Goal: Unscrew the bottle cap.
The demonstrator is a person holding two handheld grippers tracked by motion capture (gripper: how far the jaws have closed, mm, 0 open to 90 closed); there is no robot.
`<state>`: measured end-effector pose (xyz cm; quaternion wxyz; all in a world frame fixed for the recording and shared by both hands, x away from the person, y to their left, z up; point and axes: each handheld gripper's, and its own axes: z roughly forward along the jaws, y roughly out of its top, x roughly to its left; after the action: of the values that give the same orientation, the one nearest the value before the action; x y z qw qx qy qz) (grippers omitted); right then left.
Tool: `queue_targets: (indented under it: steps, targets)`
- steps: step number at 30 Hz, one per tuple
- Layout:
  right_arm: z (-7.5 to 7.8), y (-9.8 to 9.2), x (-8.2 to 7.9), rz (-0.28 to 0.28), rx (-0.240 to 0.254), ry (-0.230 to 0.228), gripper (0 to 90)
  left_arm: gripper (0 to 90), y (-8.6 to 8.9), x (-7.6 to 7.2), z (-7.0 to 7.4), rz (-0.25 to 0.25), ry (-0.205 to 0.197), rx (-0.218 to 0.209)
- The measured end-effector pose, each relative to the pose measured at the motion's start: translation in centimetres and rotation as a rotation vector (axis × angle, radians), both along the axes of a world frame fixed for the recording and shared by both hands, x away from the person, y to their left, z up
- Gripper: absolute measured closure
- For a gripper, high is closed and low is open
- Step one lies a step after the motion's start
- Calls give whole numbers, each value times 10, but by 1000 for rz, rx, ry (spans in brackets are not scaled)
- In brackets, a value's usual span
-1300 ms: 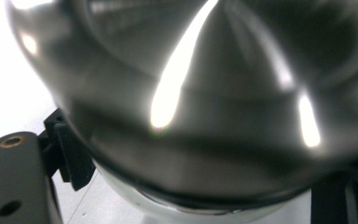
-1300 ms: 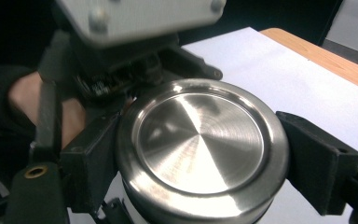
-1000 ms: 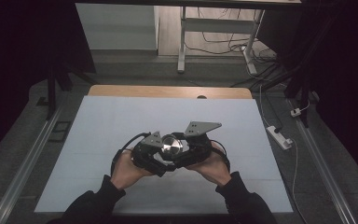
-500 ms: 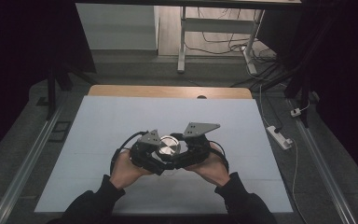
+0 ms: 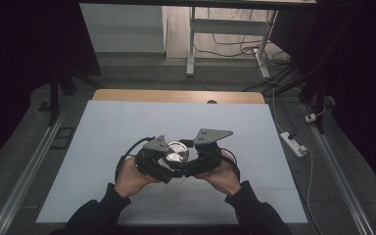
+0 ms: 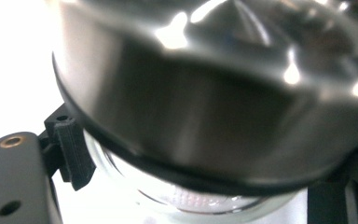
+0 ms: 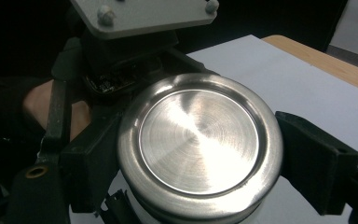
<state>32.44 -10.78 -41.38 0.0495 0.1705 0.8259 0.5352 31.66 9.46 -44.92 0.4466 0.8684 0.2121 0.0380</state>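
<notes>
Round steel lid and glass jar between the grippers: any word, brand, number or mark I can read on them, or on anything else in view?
None: the round brushed-steel lid is blank metal.
None: the clear glass jar beneath it is blurred, with no label showing.
None: the white table and grey three-cornered plate carry no print.

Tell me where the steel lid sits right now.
In the high view the steel lid is near the table's front middle, clamped between the left hand-held gripper and the right hand-held gripper.
</notes>
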Motion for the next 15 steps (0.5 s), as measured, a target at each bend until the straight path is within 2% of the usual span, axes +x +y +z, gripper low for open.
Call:
queue_targets:
  steps: [15]
  targets:
    - [5,-2,-1,-9,12,-6,183,153,1,1,-1,3,-5,13]
